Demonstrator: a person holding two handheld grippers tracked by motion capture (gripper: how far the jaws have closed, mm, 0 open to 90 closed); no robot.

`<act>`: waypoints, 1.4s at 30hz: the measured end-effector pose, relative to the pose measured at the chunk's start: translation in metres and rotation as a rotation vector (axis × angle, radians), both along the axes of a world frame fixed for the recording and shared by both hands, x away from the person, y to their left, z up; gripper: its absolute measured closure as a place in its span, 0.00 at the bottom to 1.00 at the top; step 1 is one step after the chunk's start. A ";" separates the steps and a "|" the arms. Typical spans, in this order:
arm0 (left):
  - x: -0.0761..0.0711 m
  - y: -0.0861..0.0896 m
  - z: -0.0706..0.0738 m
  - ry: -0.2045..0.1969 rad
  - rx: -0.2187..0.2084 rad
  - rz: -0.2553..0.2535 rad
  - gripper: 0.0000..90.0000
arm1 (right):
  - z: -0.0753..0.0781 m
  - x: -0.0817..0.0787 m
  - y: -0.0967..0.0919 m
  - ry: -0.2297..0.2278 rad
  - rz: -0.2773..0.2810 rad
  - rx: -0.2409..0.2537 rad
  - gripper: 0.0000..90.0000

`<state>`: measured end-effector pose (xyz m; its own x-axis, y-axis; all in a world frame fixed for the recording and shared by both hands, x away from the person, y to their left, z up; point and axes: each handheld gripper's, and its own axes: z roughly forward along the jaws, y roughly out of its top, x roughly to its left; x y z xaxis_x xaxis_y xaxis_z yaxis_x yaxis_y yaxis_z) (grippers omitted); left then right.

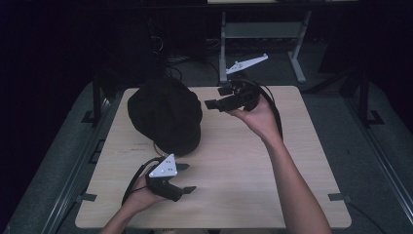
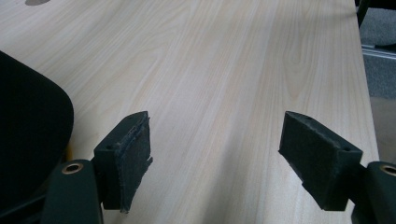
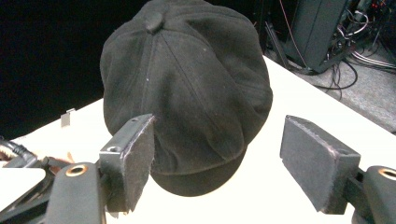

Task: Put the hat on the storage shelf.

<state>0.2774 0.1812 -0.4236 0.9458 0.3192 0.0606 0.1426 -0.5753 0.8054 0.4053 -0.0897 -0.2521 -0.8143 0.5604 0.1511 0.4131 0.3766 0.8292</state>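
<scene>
High view: a black cap [image 1: 165, 114] sits on the table [image 1: 253, 170]; the right gripper [image 1: 213, 97] faces it, the left gripper [image 1: 186, 177] rests nearby, both with jaws apart and empty.

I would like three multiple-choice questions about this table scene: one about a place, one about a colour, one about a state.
1. Where does the cap lie on the table?
A. far left part
B. near right corner
C. hanging off the near edge

2. What colour is the cap?
A. white
B. red
C. black

3. How do the jaws of the right hand-held gripper stand?
A. closed on the cap
B. open, holding nothing
C. closed on a cable

Answers:
1 A, as the high view shows it toward the far left, ahead of the left hand-held gripper.
2 C, as its cloth is black in the right gripper view.
3 B, as the pads stand apart with the cap beyond them.
</scene>
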 end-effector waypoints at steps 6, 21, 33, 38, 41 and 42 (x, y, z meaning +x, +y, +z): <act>0.001 0.002 0.000 0.004 -0.011 0.007 0.27 | -0.002 -0.006 -0.011 0.007 -0.011 -0.007 0.28; 0.000 0.003 0.000 0.010 -0.008 0.026 0.26 | -0.025 -0.022 -0.031 0.038 -0.026 -0.001 0.27; 0.002 0.006 -0.001 0.008 -0.014 0.041 0.26 | -0.040 -0.033 -0.042 0.053 -0.036 -0.011 0.26; 0.002 0.007 -0.001 0.010 -0.017 0.043 0.26 | -0.050 -0.036 -0.050 0.076 -0.046 -0.007 0.26; 0.002 0.007 -0.001 0.015 -0.012 0.042 0.26 | -0.057 -0.039 -0.057 0.081 -0.053 -0.010 0.26; 0.001 0.007 -0.002 0.016 -0.011 0.042 0.26 | -0.059 -0.040 -0.058 0.083 -0.054 -0.015 0.25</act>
